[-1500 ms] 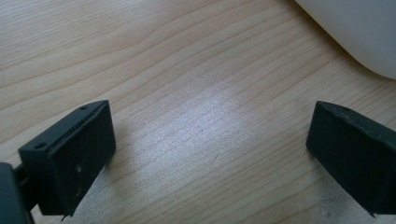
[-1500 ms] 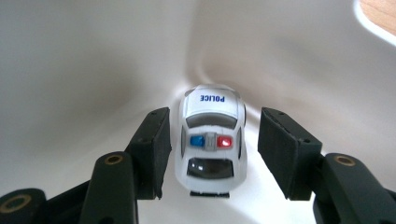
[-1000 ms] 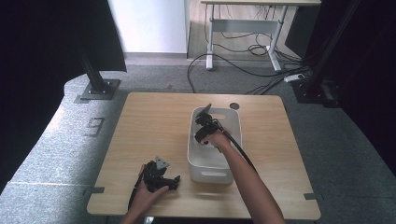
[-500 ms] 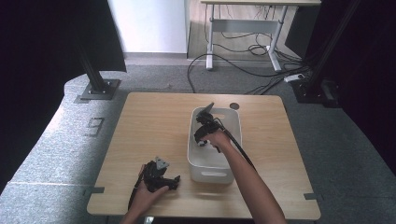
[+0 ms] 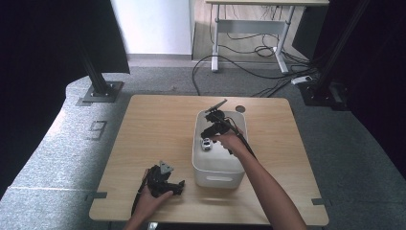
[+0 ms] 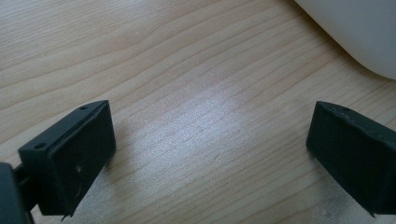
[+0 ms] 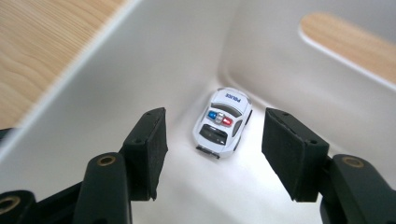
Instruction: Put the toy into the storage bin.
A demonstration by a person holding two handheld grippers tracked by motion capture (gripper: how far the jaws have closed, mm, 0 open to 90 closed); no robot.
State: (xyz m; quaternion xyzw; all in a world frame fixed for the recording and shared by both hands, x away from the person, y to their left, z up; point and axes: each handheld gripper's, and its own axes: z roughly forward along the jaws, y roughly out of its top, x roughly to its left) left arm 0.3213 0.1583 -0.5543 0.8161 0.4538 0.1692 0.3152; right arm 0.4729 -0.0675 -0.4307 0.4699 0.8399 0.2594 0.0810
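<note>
Right gripper (image 7: 212,154) fingers (image 7: 148,149) spread wide, empty, hanging inside the white bin (image 7: 140,60). Toy police car (image 7: 223,122) sits on the bin floor near a corner, just beyond the fingertips, not touched. Left gripper (image 6: 210,158) fingers also apart, empty, low over the bare wooden table (image 6: 163,70) beside the bin's near-left corner.

Your right gripper (image 7: 212,154) hangs spread inside the white bin (image 7: 154,60), the toy police car (image 7: 223,122) just beyond its fingertips
</note>
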